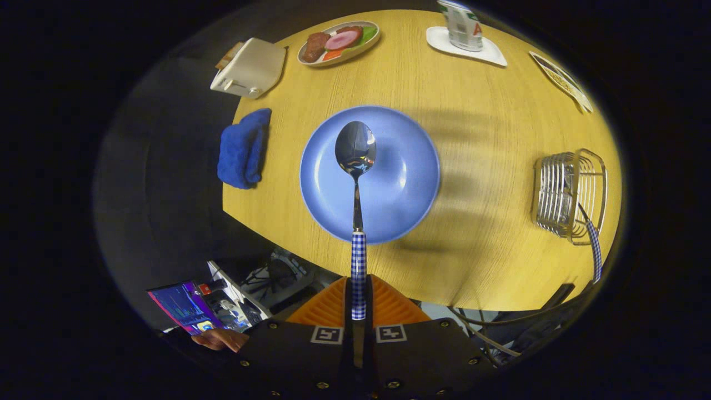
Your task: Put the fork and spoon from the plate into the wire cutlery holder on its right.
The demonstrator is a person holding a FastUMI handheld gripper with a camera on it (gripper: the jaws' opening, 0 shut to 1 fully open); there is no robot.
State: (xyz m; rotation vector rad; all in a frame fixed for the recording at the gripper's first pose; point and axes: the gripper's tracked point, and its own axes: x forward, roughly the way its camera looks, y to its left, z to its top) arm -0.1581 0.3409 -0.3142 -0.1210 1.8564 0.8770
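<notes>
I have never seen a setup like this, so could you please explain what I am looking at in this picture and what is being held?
There is no robot arm here: a person carries a hand-held gripper, and the camera rides on it, looking forward along its two fingers. Those fingers are shut on the checked handle of a spoon, held above a blue plate on a round wooden table. To the right of the plate stands the wire cutlery holder, with a checked handle, probably the fork, already sticking out of it. Further off lie a blue cloth, a toaster, a dish of food and a can on a coaster.
</notes>
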